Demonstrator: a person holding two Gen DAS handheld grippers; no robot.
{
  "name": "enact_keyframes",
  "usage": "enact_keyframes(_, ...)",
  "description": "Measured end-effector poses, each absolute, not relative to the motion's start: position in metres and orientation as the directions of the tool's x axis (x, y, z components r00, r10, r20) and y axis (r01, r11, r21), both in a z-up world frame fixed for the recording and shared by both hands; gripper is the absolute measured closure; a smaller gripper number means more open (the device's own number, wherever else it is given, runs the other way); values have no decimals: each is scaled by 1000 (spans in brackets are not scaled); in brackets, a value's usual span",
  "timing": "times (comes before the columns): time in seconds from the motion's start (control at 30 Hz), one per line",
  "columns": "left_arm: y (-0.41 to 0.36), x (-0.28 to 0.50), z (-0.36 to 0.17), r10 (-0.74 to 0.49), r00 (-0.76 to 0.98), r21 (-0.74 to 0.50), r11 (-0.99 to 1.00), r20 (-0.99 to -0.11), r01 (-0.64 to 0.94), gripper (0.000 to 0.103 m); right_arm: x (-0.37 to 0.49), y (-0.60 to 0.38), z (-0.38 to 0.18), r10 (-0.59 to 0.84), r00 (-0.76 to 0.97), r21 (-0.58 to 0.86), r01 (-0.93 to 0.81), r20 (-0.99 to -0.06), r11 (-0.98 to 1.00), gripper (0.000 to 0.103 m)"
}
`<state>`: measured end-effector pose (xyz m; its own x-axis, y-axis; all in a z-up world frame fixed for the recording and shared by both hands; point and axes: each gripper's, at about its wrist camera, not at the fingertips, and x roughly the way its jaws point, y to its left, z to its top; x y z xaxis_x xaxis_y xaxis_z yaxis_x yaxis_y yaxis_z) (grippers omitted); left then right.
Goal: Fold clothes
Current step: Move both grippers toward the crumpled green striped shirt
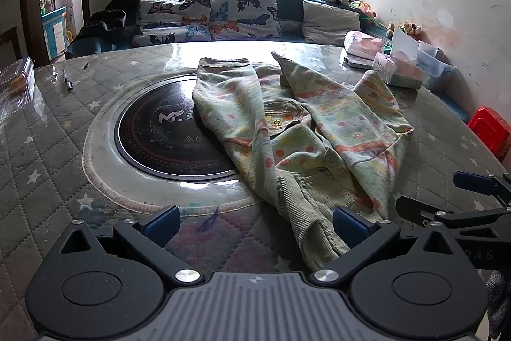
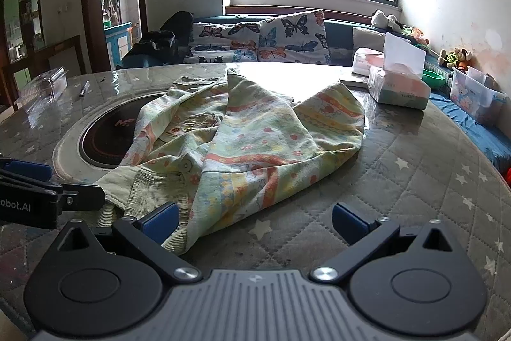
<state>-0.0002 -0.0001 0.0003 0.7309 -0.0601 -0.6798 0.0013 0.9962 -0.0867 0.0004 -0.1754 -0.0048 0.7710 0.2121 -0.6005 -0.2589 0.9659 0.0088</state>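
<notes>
Round table under a grey quilted star-print cover (image 2: 415,181) with clear film on top: the biggest surface, and the near rim is where I work. Open cover lies to my right of the garment and along the near edge; that is my room to spread and fold.

Black round induction cooktop set in a pale ring (image 1: 159,130), left of centre. The garment overlaps its right edge, so I judge any leftward fold lands on the glass, which is flat and no hindrance.

Pale green child's jacket with orange and yellow printed bands (image 1: 287,133) lies crumpled at mid-table, sleeves thrown outward, ribbed hem toward me. Not yet flattened, so I read the task as barely begun.

Tissue packs and clear bins (image 2: 399,85) crowd the far right edge; I would keep the sleeves short of them. A clear plastic box (image 1: 16,82) and a pen (image 1: 67,80) sit far left, well apart.

Left gripper (image 1: 255,224): tongs spread wide, empty, the ribbed hem lying just between them. Right gripper (image 2: 255,221): also spread wide, empty, hem corner beside its left finger.
</notes>
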Motion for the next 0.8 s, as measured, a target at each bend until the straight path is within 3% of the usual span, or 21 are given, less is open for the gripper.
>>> enact_keyframes(0.8,-7,-1,0,-56,718,-76,997,-694,5,0,2,-176,-6,221,772,25,-257,-596,966,0)
